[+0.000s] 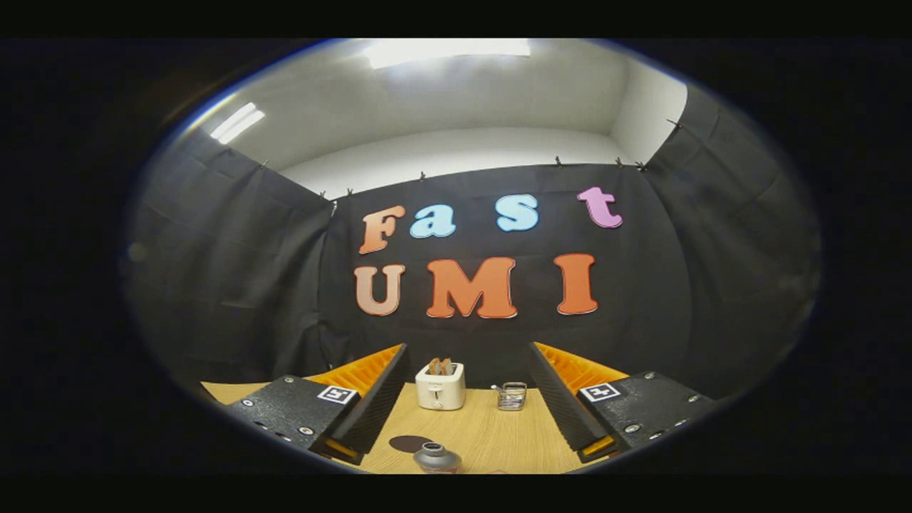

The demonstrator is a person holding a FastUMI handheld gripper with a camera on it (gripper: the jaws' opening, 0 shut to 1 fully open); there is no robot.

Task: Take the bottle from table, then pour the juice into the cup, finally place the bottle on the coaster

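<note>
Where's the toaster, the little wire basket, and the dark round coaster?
White toaster with toast [440,388]: gripper view, on its front face.
Small metal wire basket [511,397]: gripper view, on its front mesh.
Dark round coaster [410,443]: gripper view, on its flat top.

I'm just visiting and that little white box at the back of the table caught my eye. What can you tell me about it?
It is a toaster, small and boxy with rounded corners, cream-white and smooth like plastic or enamel. Two browned slices of bread stand upright out of its top slots. It stands upright on the wooden table near the far edge, before the black cloth wall, with a small wire basket beside it, apart. It lies well beyond the open fingers; nothing grips it.
</note>
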